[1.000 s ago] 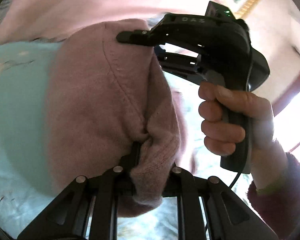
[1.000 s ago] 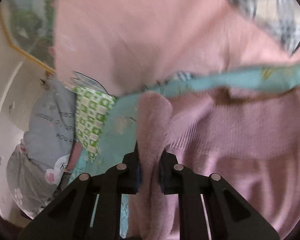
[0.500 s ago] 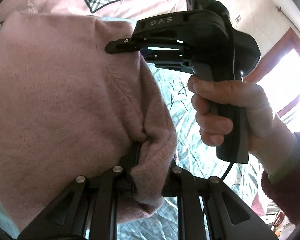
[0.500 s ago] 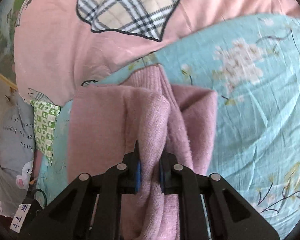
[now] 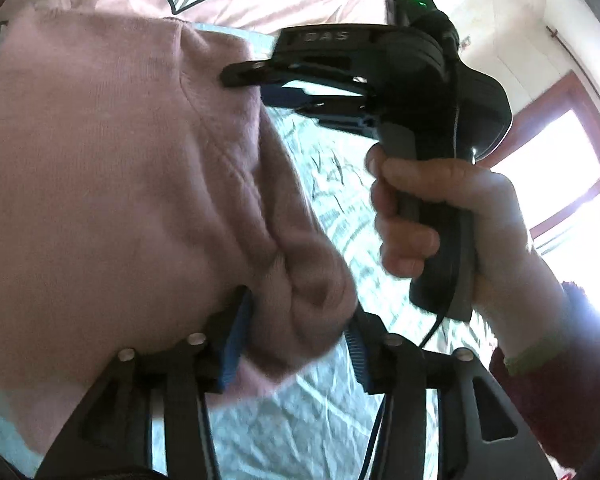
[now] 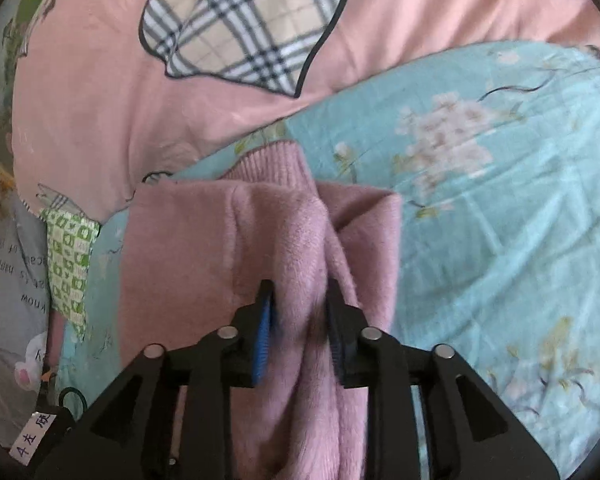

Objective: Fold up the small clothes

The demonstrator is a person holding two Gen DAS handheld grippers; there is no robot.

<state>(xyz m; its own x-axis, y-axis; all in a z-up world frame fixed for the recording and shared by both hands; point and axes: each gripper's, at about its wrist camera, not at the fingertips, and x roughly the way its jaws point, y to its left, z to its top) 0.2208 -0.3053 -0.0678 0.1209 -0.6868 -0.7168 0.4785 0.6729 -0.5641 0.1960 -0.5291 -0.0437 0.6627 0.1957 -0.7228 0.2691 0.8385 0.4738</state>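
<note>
A pink knit sweater (image 5: 120,180) lies folded on the teal flowered sheet (image 6: 500,220). In the left wrist view my left gripper (image 5: 296,344) has its jaws opening. A bunched corner of the sweater still sits loosely between the blue pads (image 5: 234,344). My right gripper (image 6: 300,320) is also opening, and a raised fold of the sweater (image 6: 220,240) stands between its fingers with a dark gap beside the left pad. The right gripper (image 5: 256,86), held by a hand (image 5: 440,208), meets the sweater's far edge in the left wrist view.
A pink quilt with a plaid heart (image 6: 252,28) lies beyond the sweater. Grey printed cloth (image 6: 12,272) and green checked cloth (image 6: 68,264) sit to the left. A bright window (image 5: 560,168) is at the right. A black part with a white label (image 6: 36,436) shows lower left.
Both grippers carried the sweater forward and down onto the sheet, then stayed put. Both pairs of jaws, clamped on the knit before, have now spread apart and the fabric sags loose.
</note>
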